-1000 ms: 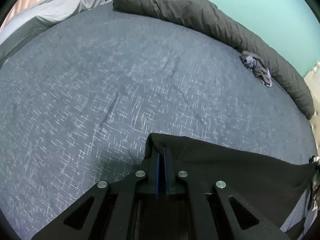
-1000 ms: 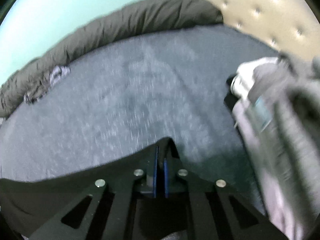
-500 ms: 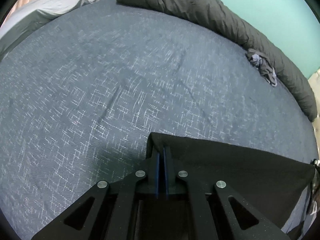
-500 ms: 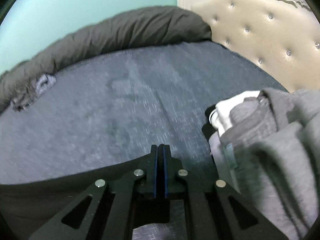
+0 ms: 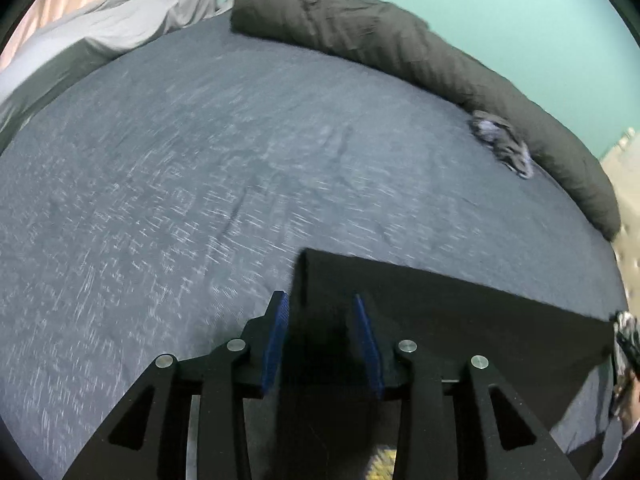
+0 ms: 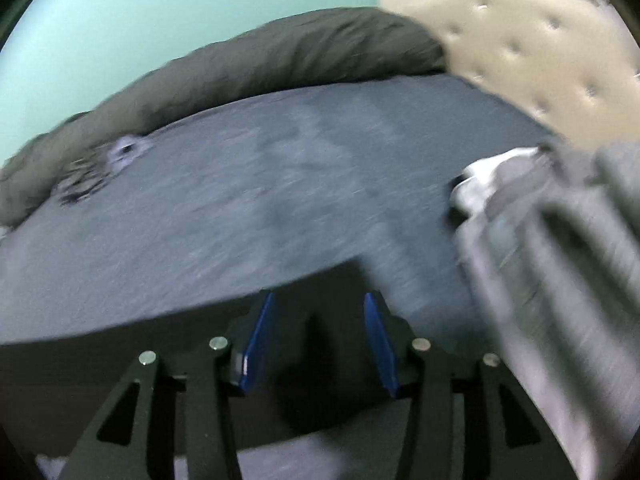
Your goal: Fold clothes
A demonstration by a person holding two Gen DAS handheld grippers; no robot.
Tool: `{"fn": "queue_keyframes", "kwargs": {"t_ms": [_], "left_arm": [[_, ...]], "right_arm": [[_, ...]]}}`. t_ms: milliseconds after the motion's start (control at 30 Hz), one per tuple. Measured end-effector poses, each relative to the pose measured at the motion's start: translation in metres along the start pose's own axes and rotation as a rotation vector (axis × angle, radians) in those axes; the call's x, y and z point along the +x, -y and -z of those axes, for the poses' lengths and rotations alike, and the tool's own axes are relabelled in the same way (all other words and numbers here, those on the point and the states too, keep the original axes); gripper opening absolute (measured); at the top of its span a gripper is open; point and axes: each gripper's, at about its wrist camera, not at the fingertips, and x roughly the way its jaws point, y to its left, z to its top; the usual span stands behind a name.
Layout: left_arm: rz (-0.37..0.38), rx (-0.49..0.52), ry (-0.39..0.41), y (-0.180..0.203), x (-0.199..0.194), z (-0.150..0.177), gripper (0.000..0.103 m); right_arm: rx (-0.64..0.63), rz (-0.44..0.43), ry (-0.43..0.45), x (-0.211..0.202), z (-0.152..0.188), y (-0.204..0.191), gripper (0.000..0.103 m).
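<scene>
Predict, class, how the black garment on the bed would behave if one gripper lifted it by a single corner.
The black garment lies thin and flat on the bed sheet, so it would probably drape limply. It looks light. A single-corner lift would likely undo its straight edge.

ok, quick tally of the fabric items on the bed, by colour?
Black: 1, the black garment lying flat under both open claws, left claw and right claw.
Dark grey: 1, the rolled duvet.
Light grey: 1 pile of clothes; count inside unclear.
Patterned grey: 1 crumpled small item.
Total: 4
</scene>
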Motion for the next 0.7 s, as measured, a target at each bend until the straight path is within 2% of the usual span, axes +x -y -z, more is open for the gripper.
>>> {"fn": "queue_keyframes", "kwargs": {"t_ms": [200,367,500,700], "left_arm": [[0.087,0.076,-0.035,0.04,-0.02,0.035,0.038],[0.181,0.088,-0.056,0.081,-0.024,0.072,0.038],[0.22,0.139,-0.078,0.115,-0.018,0.102,0.038],[0.28,0.145,-0.084,0.147,-0.015,0.145,0.042]], "right_arm": [[-0.078,-0.245,-0.074,-0.015,0.049,-0.09,0.047],[-0.023,-0.363,-0.14,-0.019,0.083,-0.137,0.047],[0.104,-0.412,-0.205,-0.014,0.111,-0.149,0.048],[0.223,-0.429,-0.235,-0.012,0.134,-0.157,0.049]]}}
